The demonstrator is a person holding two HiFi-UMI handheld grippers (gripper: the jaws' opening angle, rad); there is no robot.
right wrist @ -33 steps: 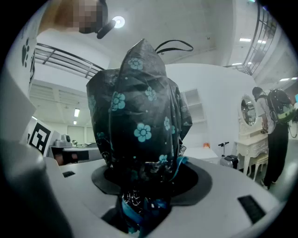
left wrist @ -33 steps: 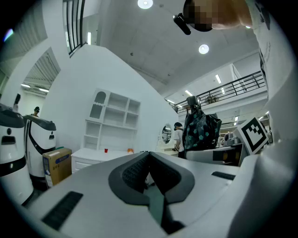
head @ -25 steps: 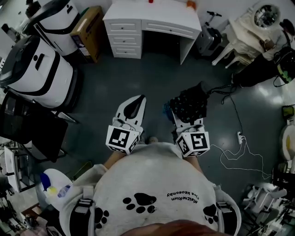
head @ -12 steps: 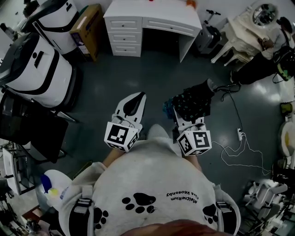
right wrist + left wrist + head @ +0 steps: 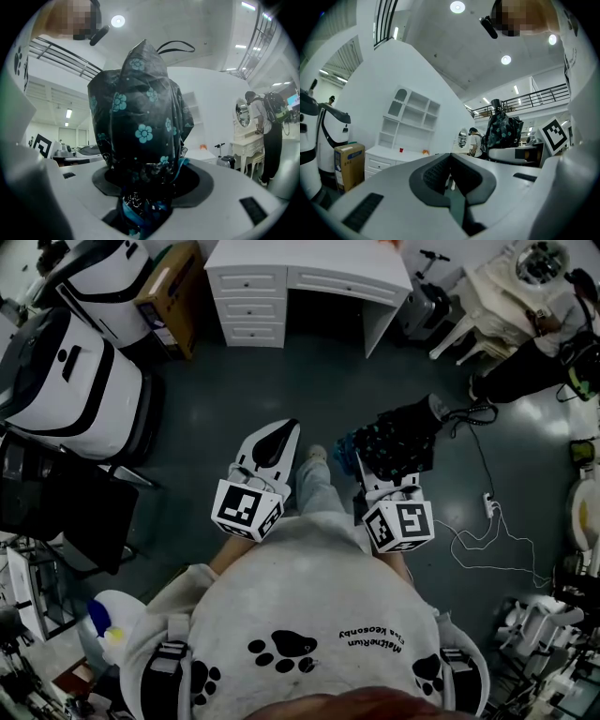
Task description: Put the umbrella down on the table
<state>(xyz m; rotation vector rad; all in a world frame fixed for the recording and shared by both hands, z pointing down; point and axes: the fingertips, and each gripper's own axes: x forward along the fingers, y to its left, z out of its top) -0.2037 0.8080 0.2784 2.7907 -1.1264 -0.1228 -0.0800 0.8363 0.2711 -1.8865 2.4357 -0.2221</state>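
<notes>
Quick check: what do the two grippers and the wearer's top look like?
The left gripper and right gripper are white shells with dark grey ribbed pads. Each carries a cube of black-and-white square markers. The person wears a pale sweatshirt with black paw prints.

My head view is dim and underexposed, darkening further toward the corners. The grey floor shows only a pale sheen at the far right. Both gripper views are brighter, lit from above by round ceiling lamps that flare a little. Their fisheye curves straight lines and blacks out the corners. The umbrella reads sharp but shadowed.
</notes>
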